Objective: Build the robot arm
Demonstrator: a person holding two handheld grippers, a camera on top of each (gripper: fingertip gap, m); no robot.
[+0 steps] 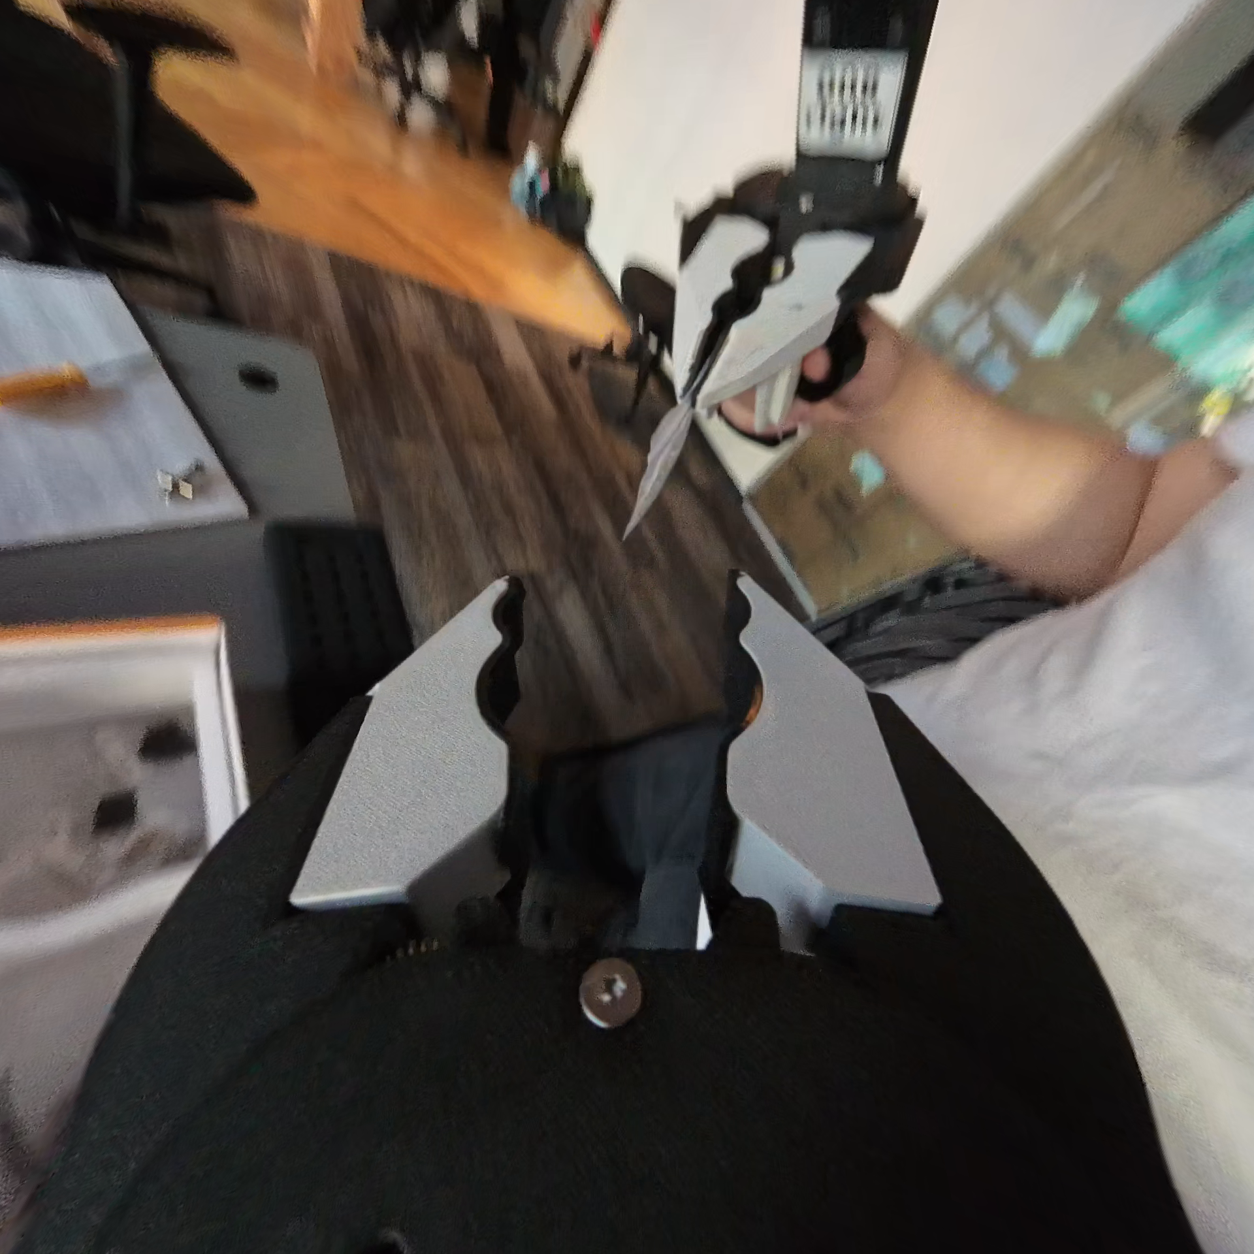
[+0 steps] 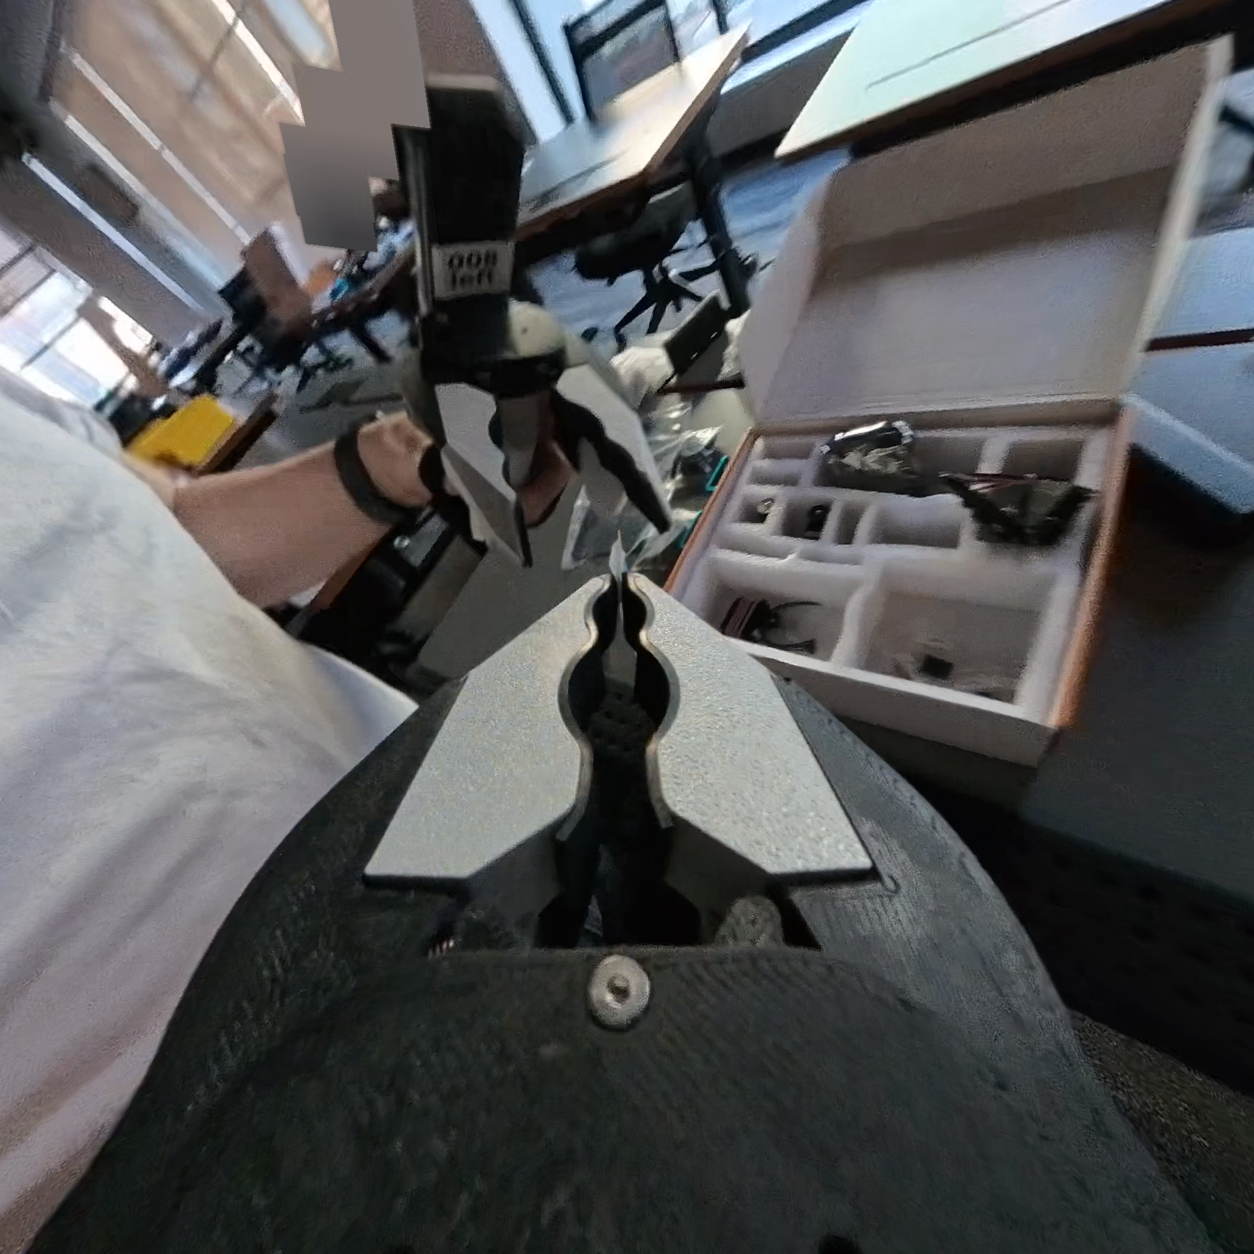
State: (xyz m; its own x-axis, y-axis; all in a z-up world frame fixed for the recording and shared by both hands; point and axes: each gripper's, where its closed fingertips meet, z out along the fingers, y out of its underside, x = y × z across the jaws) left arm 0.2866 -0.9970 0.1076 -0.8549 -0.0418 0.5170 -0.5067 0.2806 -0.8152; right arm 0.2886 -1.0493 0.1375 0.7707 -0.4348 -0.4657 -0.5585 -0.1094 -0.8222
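Right gripper (image 2: 619,582) pinches thin clear plastic strip (image 1: 661,461), probably packet; left gripper (image 1: 621,583) spread, empty, beside white foam-compartment box (image 2: 882,692).

From my remote seat both feeds look daylit, with glare from windows (image 2: 41,326) at far left, heavy motion blur beyond my sharp tongs (image 2: 616,589), and fisheye bending at the edges.

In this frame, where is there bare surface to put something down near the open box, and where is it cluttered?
Bare grey table lies to the right of the open white box. The box's foam tray has one large empty compartment at its near right. Crowded: the upper tray compartments hold dark parts, and clear bags clutter the box's left. The right gripper pinches a thin silvery strip; the left gripper is open.
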